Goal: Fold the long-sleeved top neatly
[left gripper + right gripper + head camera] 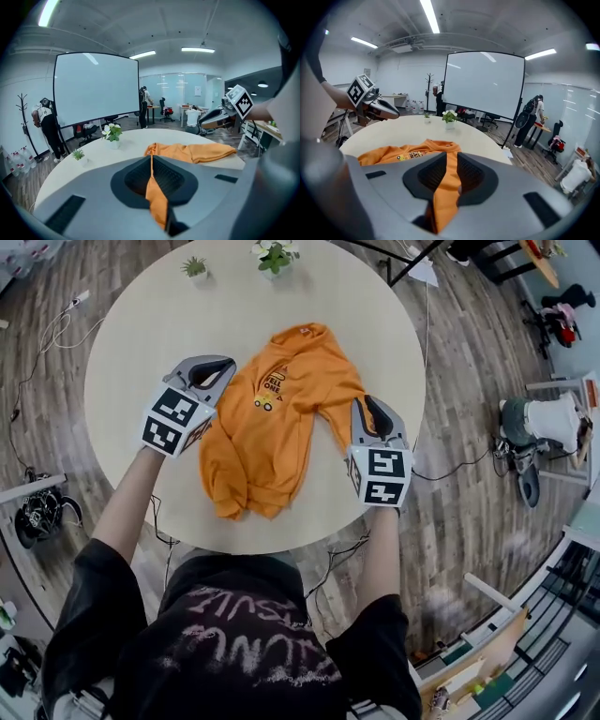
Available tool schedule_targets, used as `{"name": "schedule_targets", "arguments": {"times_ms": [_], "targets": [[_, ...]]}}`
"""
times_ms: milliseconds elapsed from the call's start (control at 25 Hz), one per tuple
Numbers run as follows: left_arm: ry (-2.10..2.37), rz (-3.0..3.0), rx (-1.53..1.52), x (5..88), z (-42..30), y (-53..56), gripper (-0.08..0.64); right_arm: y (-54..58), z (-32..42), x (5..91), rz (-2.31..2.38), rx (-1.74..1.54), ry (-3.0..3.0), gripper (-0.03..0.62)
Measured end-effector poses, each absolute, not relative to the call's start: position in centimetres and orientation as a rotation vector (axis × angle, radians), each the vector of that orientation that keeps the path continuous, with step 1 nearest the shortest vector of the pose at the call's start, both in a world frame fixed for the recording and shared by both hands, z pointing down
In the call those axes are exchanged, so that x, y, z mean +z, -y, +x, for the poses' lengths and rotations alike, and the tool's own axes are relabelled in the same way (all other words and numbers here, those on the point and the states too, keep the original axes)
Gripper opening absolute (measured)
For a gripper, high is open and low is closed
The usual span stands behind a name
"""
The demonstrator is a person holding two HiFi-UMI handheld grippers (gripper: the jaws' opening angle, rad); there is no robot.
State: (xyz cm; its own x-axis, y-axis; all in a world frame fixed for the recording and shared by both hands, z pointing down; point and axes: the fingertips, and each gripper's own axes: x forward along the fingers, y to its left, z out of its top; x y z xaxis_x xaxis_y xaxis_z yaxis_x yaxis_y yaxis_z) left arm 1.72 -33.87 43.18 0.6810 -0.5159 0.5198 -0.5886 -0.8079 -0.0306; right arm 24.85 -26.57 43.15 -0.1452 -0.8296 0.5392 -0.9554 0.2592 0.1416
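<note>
Head view is looking steeply down over the person's shoulders, and nearest are two outstretched forearms, each carrying a tool over the near half of the round table (112, 381). The left gripper (217, 373) is clenching a thin fold of orange cloth, its jaws pressed together on it at the garment's left edge. The right gripper (371, 411) is sitting at the end of the sleeve (336, 407) on the opposite side. Its own view is showing the jaws standing a little apart with orange cloth lying between them, so the hold there is looking slack rather than pinched. Between the tools the orange long-sleeved top (272, 427) is lying front up on the table, hem toward the person and collar pointing away, the cloth rumpled and the other sleeve apparently doubled down along the body. By my reading the garment is being laid out and squared, with the real folds not yet made. The next move is likely calling for a clean let-go, smoothing the body flat, then taking each sleeve across the chest. Farther off, a small green plant (195, 268) and a flowering plant (274, 255) are standing near the table's far rim, well apart from the top.
</note>
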Motion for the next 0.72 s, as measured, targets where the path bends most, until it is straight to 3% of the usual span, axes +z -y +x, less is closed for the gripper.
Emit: {"name": "schedule_targets", "arguments": {"times_ms": [720], "targets": [[0.771,2.606,0.957,53.1,7.3,39.6,0.152,37.9,24.8,52.8,1.220,0.319,2.077,0.177]]}}
